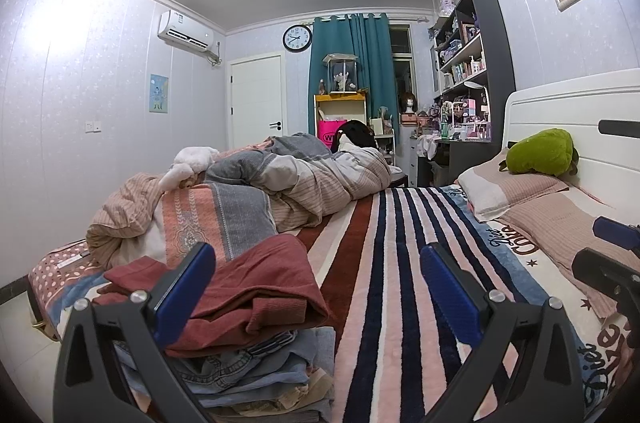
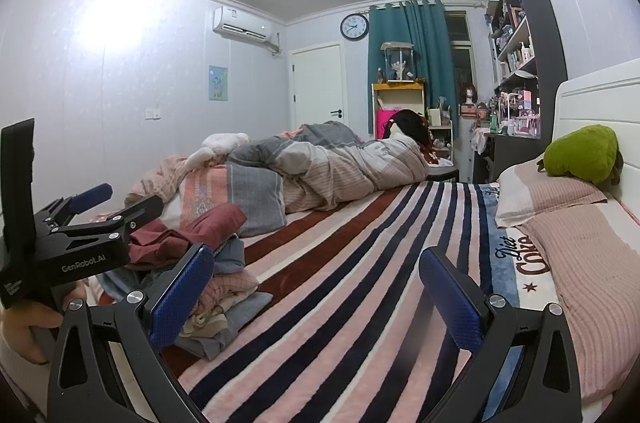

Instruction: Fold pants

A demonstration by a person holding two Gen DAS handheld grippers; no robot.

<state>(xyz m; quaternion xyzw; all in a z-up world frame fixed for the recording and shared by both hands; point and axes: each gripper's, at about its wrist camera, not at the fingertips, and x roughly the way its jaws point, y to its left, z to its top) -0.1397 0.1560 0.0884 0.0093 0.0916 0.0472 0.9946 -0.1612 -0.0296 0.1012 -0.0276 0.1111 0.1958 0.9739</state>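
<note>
A pile of folded and loose clothes (image 1: 256, 355) lies on the striped blanket (image 1: 400, 263) at the left of the bed, with dark red pants (image 1: 248, 287) on top and jeans beneath. My left gripper (image 1: 316, 287) is open and empty, its left finger over the pile. The right wrist view shows the same pile (image 2: 216, 287), the red pants (image 2: 192, 235) and the left gripper (image 2: 116, 203) beside it. My right gripper (image 2: 316, 291) is open and empty above the blanket (image 2: 360, 283), right of the pile. Its tip shows in the left wrist view (image 1: 612, 251).
A bunched quilt (image 1: 280, 183) lies across the far half of the bed. Pillows (image 1: 516, 191) and a green plush toy (image 1: 540, 151) sit by the white headboard (image 1: 576, 111) on the right. A shelf and desk (image 1: 468, 83) stand beyond.
</note>
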